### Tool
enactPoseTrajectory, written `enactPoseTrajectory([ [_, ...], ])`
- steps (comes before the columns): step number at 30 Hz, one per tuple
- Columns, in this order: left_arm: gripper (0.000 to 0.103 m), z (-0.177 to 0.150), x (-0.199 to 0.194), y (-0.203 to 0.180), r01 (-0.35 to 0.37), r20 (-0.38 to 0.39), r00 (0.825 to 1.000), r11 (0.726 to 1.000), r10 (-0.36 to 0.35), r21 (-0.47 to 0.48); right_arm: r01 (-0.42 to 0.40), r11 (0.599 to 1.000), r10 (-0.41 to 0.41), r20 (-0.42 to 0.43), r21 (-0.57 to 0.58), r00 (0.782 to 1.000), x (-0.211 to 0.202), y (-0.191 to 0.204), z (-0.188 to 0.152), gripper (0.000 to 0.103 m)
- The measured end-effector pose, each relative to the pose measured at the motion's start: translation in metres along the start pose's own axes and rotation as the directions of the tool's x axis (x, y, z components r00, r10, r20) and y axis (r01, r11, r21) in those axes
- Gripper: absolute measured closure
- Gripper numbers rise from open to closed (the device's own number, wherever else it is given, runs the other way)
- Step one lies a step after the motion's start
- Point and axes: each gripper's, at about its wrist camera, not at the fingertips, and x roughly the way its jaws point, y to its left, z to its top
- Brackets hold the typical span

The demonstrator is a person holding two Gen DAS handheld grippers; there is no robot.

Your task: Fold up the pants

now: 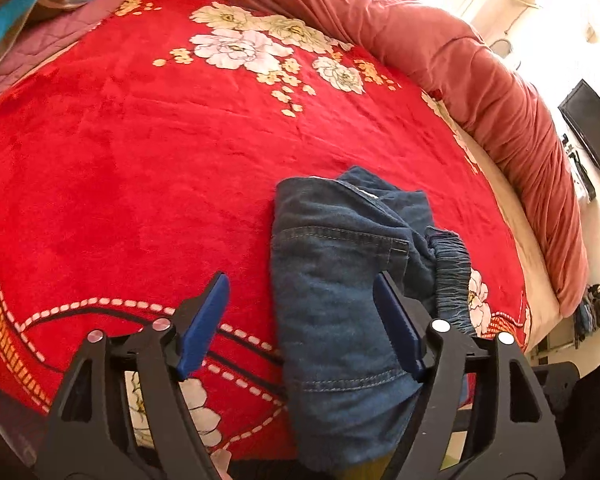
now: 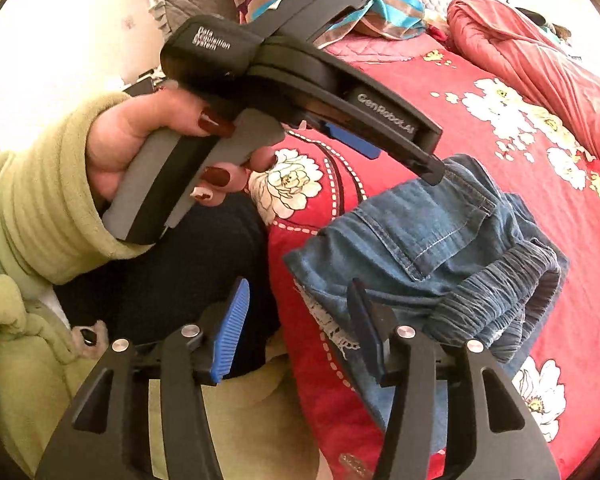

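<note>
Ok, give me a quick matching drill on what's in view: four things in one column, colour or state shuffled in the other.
Things:
1. pants
2. blanket
3. left gripper
4. quilt

Descriptions:
A. open, holding nothing
B. red with white flowers
C. blue denim, bunched at the near bed edge
D. plain pinkish-red, heaped along the far side

Pairs: 1-C, 2-B, 3-A, 4-D

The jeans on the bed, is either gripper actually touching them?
Cannot tell. In both wrist views each open gripper, left gripper and right gripper, overlaps the jeans, but neither contact nor gap shows.
</note>
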Motion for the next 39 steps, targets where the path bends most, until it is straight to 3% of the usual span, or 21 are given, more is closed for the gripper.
enactPoseTrajectory([
  [4, 0.030, 0.000, -0.004, 0.007, -0.012, 0.012, 1.000, 1.000, 0.012, -0.024, -0.023, 1.000, 0.023, 0.029, -0.011, 0.999, -0.010, 0.003, 0.001, 0.052],
  [6, 0.027, 0.000, -0.006, 0.007, -0.029, 0.020, 0.999, 0.999, 0.029, -0.022, -0.023, 1.000, 0.023, 0.046, -0.012, 0.999, -0.016, 0.005, 0.002, 0.043],
  [11, 0.024, 0.000, -0.014, 0.007, -0.055, 0.043, 0.998, 0.998, 0.055, -0.019, -0.005, 1.000, 0.004, 0.084, 0.008, 0.996, -0.029, 0.002, 0.004, 0.043],
  [23, 0.023, 0.000, -0.032, 0.005, -0.090, 0.092, 0.992, 0.996, 0.091, -0.012, 0.113, 0.984, -0.138, 0.186, 0.140, 0.973, -0.066, -0.029, 0.008, 0.042],
  [24, 0.008, 0.000, -0.034, 0.004, -0.094, 0.095, 0.991, 0.996, 0.095, -0.010, 0.126, 0.979, -0.156, 0.192, 0.157, 0.969, -0.069, -0.033, 0.008, 0.042],
  [28, 0.010, 0.000, -0.040, 0.001, -0.101, 0.114, 0.988, 0.995, 0.100, 0.005, 0.171, 0.963, -0.216, 0.212, 0.211, 0.953, -0.076, -0.046, 0.005, 0.042],
  [29, 0.010, 0.000, -0.041, 0.000, -0.102, 0.117, 0.988, 0.995, 0.100, 0.009, 0.181, 0.958, -0.230, 0.218, 0.223, 0.949, -0.079, -0.049, 0.003, 0.036],
  [31, 0.010, 0.001, -0.044, -0.002, -0.105, 0.127, 0.987, 0.994, 0.102, 0.014, 0.206, 0.947, -0.263, 0.225, 0.247, 0.938, -0.083, -0.053, 0.001, 0.007],
  [32, 0.010, 0.001, -0.046, -0.003, -0.104, 0.132, 0.986, 0.994, 0.101, 0.017, 0.226, 0.937, -0.292, 0.240, 0.267, 0.926, -0.087, -0.055, 0.000, 0.007],
  [39, 0.010, 0.000, -0.057, -0.010, -0.106, 0.156, 0.983, 0.994, 0.100, 0.034, 0.264, 0.909, -0.356, 0.269, 0.322, 0.895, -0.101, -0.067, -0.004, 0.007],
])
